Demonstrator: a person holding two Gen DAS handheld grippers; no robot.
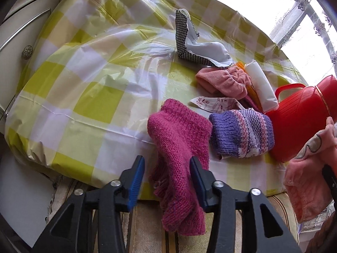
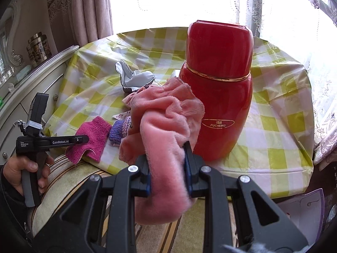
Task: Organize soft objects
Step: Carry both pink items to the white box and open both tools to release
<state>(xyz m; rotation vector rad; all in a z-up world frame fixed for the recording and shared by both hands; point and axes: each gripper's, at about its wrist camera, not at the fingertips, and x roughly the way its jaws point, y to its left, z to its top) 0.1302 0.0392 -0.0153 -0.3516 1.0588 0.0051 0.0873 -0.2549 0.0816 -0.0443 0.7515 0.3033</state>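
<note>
Draping lengthwise over the table edge, magenta sock (image 1: pixel 179 147) lies between open left gripper (image 1: pixel 167 181).

1. The pink fleece cloth (image 2: pixel 166 130) clamped between the right gripper (image 2: pixel 168 168) fingers hides the red flask's (image 2: pixel 221 84) lower left side.
2. Beyond the fingers, a floral scrap (image 1: pixel 212 103) lies partly buried under knitwear.
</note>
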